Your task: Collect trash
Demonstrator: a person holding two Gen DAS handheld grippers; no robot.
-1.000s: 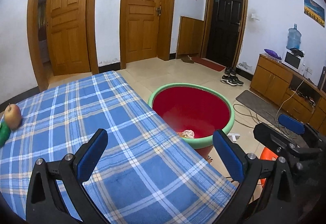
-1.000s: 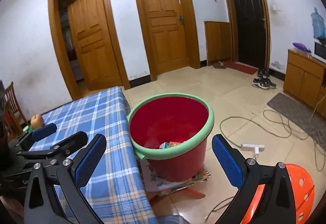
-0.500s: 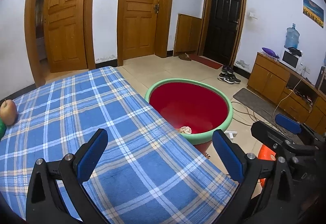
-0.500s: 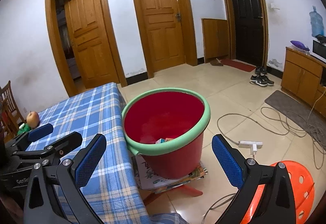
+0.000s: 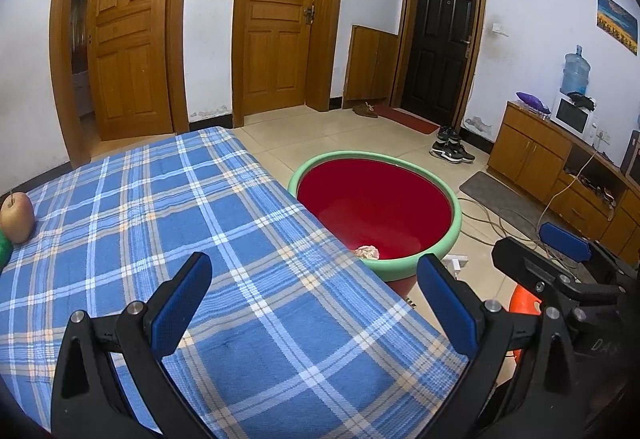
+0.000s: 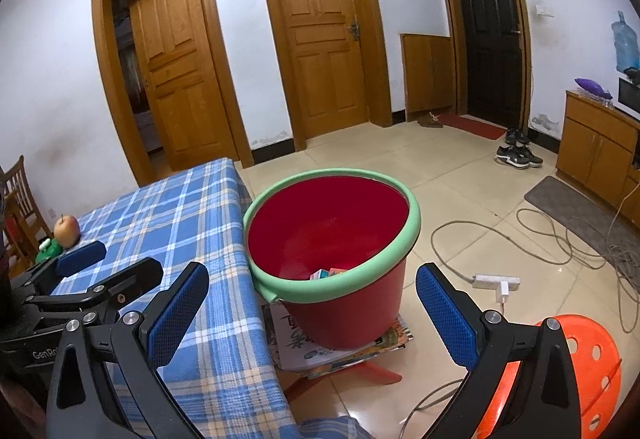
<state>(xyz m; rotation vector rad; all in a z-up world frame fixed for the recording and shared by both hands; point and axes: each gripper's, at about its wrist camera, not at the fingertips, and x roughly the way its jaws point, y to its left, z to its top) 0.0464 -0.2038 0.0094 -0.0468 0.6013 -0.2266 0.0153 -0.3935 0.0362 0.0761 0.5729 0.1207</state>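
Red plastic bucket with green rim (image 6: 332,235): stood just beside the blue plaid tablecloth (image 5: 200,239), holding crumpled paper trash (image 5: 367,252) and small cartons (image 6: 330,273). Left gripper (image 5: 312,303): spread, empty, above the cloth. Right gripper (image 6: 312,303): spread, empty, before the bucket.

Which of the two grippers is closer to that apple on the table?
Left. The left gripper hangs over the blue checked tablecloth where the apple sits at the far left edge. The right gripper is off the table's side, facing the red bucket.
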